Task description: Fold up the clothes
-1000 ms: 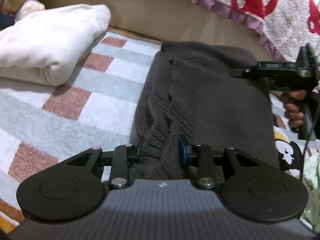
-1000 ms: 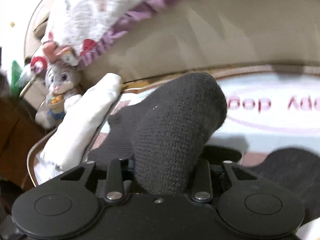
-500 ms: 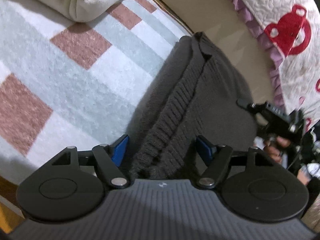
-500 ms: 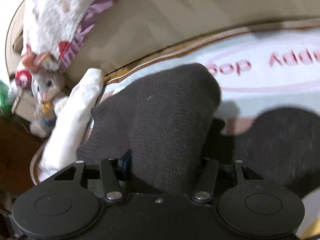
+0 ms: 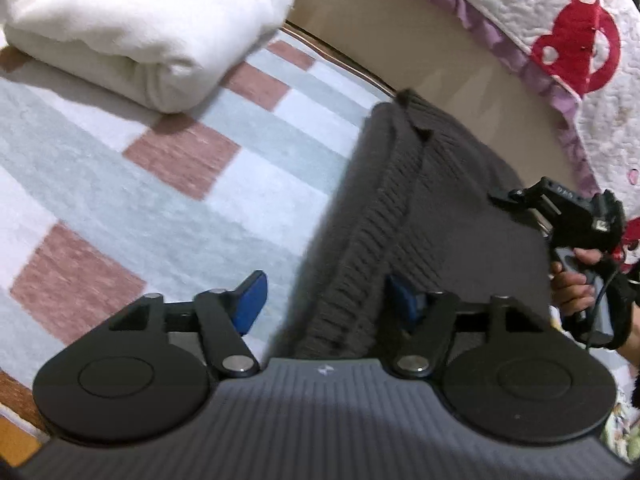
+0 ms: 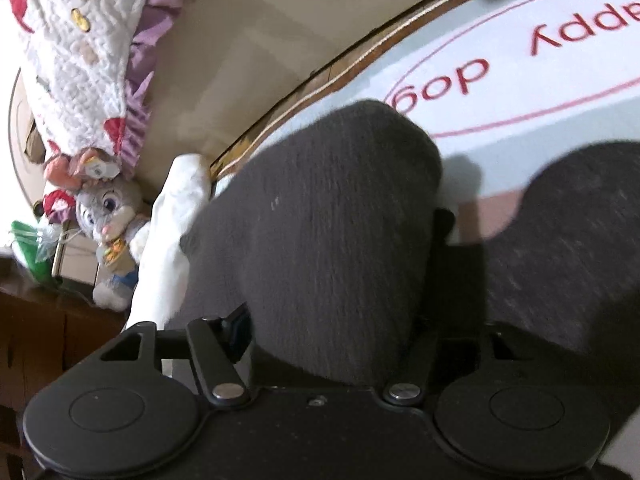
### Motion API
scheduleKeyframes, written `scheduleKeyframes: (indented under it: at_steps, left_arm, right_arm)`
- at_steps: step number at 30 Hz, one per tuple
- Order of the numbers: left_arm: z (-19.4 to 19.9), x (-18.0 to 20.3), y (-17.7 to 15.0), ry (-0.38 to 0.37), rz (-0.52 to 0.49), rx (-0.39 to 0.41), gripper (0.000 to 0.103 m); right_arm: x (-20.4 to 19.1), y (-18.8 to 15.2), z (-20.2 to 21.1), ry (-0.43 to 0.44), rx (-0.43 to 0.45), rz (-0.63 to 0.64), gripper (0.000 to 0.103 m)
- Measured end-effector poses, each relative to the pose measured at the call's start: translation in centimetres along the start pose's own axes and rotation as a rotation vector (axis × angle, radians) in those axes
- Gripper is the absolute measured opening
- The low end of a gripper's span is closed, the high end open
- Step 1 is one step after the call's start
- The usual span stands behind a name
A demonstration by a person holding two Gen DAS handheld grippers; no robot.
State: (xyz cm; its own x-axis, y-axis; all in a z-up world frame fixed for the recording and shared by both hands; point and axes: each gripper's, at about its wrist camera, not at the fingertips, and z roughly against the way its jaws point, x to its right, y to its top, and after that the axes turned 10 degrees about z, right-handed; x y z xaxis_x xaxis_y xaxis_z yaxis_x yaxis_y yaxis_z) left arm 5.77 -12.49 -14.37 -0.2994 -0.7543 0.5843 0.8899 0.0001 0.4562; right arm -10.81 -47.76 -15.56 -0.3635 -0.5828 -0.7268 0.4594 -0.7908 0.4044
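1. Blanket, checked pink and pale blue, covered the surface; a quilt hung behind it.
2. Grey sweater lay folded on the blanket, near a folded white cloth.
3. Left gripper: jaws spread wide, the sweater's ribbed edge loose between them.
4. Right gripper: jaws apart around a sweater fold; grip not discernible.
5. Plush rabbit stood beyond the white cloth.
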Motion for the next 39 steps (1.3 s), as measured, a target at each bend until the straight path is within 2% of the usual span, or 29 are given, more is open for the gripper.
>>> scheduleKeyframes:
  at_steps: [3, 4, 6, 8, 9, 10, 11, 13, 19, 24, 29, 31, 34, 39]
  left_arm:
    - [-0.7, -1.3, -0.1, -0.083, 0.136, -0.040, 0.068]
    - [-0.9, -1.3, -0.2, -0.111, 0.154, -0.050, 0.069]
    - [-1.4, -1.1, -0.5, -0.182, 0.158, -0.099, 0.069]
    - [-1.3, 0.0, -1.2, -0.193, 0.058, -0.078, 0.061]
    - [-1.1, 0.8, -1.4, -0.177, -0.023, -0.063, 0.044]
    - [-0.9, 1.5, -1.5, -0.160, -0.080, -0.047, 0.038]
    - [-0.6, 2.1, -1.5, -0.149, -0.111, -0.032, 0.034]
    - [0.2, 3.3, -1.4, -0.122, -0.167, 0.005, 0.030]
    - [3.0, 6.3, -2.0, -0.053, -0.333, 0.146, 0.027]
    - [5.7, 5.8, -1.0, -0.052, -0.307, 0.226, 0.027]
    - [7.6, 3.8, 0.2, -0.056, -0.238, 0.276, 0.027]
    - [7.8, 3.3, 0.4, -0.037, -0.250, 0.308, 0.027]
    - [6.7, 2.2, 1.5, -0.010, -0.231, 0.303, 0.027]
    - [7.4, 1.5, 2.5, 0.014, -0.230, 0.342, 0.027]
  right_arm:
    - [-0.3, 1.0, -0.7, -0.014, 0.007, 0.017, 0.074]
    - [-0.4, 1.3, -0.8, -0.023, 0.008, 0.023, 0.074]
    - [-1.5, 1.7, -0.9, -0.047, 0.023, 0.088, 0.068]
    - [-3.1, 1.8, -0.8, -0.058, 0.039, 0.180, 0.058]
    - [-3.9, 1.9, -0.7, -0.059, 0.045, 0.216, 0.052]
    - [-4.7, 1.9, -0.6, -0.062, 0.052, 0.253, 0.045]
    - [-5.5, 1.9, -0.4, -0.066, 0.060, 0.294, 0.043]
    - [-7.0, 2.0, 0.1, -0.072, 0.074, 0.361, 0.037]
    - [-11.4, 2.3, 2.2, -0.038, 0.120, 0.475, 0.034]
    - [-14.2, 2.6, 2.3, 0.007, 0.150, 0.506, 0.034]
    - [-16.7, 2.9, 1.7, 0.048, 0.154, 0.537, 0.034]
    - [-17.6, 2.9, 1.1, 0.061, 0.145, 0.548, 0.034]
    - [-19.1, 3.0, 0.1, 0.064, 0.124, 0.576, 0.034]
    - [-21.3, 3.4, -1.5, 0.061, 0.103, 0.621, 0.033]
